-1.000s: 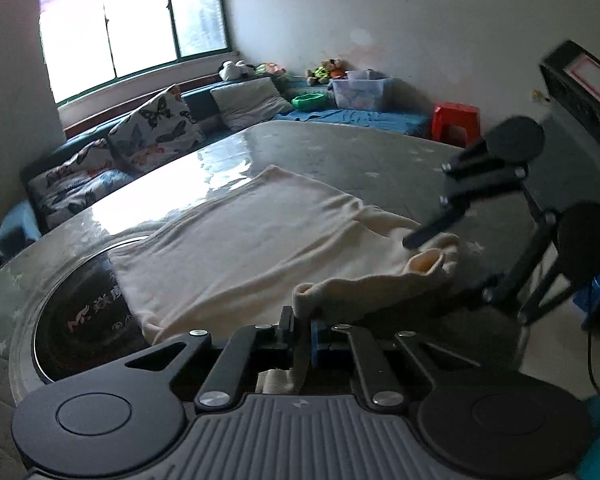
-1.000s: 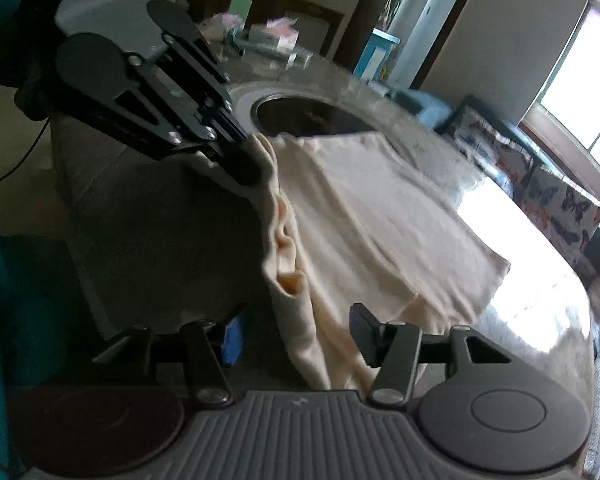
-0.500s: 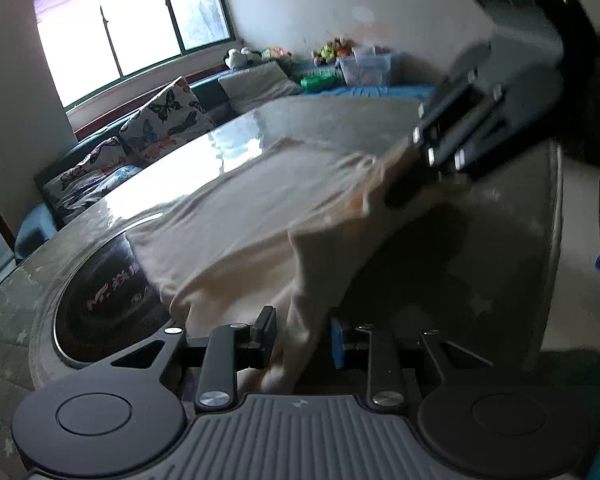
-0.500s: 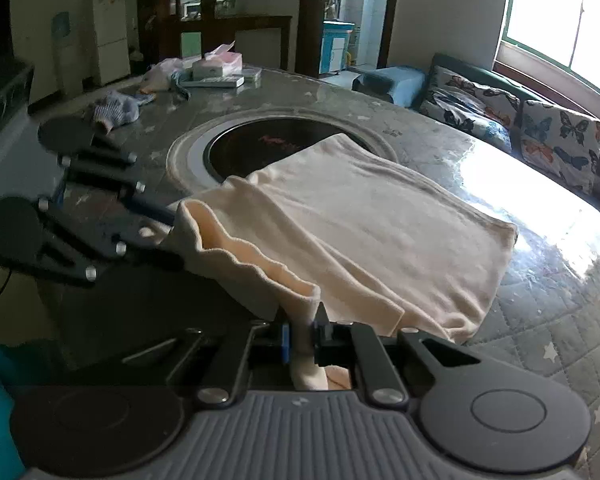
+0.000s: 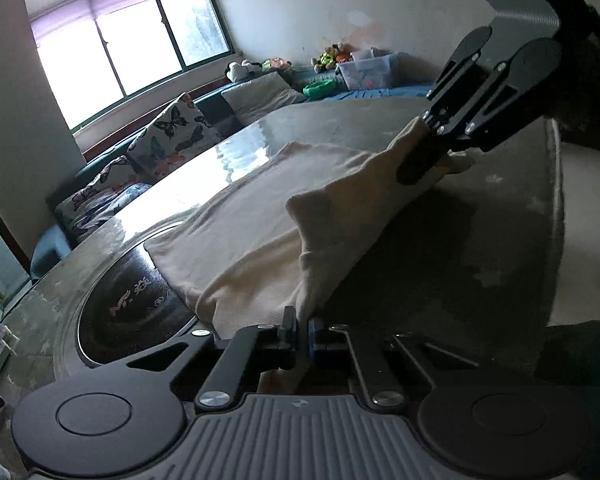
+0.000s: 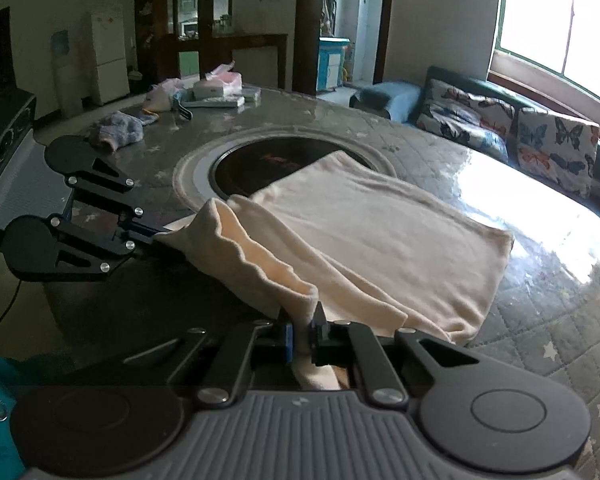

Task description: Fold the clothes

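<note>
Now, left wrist view: my left tool [image 5: 302,334] clamped tight on near edge of cream garment [image 5: 260,216] at 6 o'clock; cloth body runs off toward 11 across surface [image 5: 480,240]. My right tool [image 5: 422,160] at 2 o'clock, pinching same lifted edge.

Right wrist view: right tool [image 6: 304,334] closed on garment [image 6: 380,224] hem at 6; left tool [image 6: 156,236] at 9. Held edge spans between tools; flat remainder lies toward 1. Judgement: both equally near; fold carries edge that way.

Markings on dark round inset [image 5: 140,312], not legible.
</note>
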Demonstrator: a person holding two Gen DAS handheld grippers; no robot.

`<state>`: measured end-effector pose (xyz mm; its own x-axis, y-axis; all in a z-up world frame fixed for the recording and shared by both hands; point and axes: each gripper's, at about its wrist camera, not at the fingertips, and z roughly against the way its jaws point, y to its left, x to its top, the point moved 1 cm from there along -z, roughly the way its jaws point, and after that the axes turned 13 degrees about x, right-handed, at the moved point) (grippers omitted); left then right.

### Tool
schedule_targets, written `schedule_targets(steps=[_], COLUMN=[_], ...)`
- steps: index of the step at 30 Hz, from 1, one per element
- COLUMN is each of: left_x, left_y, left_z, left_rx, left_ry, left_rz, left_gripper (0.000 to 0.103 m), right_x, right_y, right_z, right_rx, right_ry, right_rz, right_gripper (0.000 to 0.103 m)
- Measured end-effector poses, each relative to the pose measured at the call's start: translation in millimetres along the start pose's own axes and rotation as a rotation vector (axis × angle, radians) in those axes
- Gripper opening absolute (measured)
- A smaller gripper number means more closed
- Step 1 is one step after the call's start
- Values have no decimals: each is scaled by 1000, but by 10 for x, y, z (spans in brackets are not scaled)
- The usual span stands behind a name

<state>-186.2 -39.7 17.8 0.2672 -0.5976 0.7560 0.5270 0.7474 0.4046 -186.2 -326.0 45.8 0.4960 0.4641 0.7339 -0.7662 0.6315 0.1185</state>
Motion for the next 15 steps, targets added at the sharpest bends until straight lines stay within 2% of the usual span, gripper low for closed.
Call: schedule_targets(steps=[11,15], left_x=[-34,22], left_y=[-30,13], left_z=[797,827], left_rx=[-103,-98], left_ry=[8,17], left_rz=[42,40], left_gripper=[5,5], right_x=[73,147], right_y=[220,253], right_z=[299,377], right_rx=[59,77], right_ry=[-6,-2], right_rz=[21,18], right_gripper=[6,6])
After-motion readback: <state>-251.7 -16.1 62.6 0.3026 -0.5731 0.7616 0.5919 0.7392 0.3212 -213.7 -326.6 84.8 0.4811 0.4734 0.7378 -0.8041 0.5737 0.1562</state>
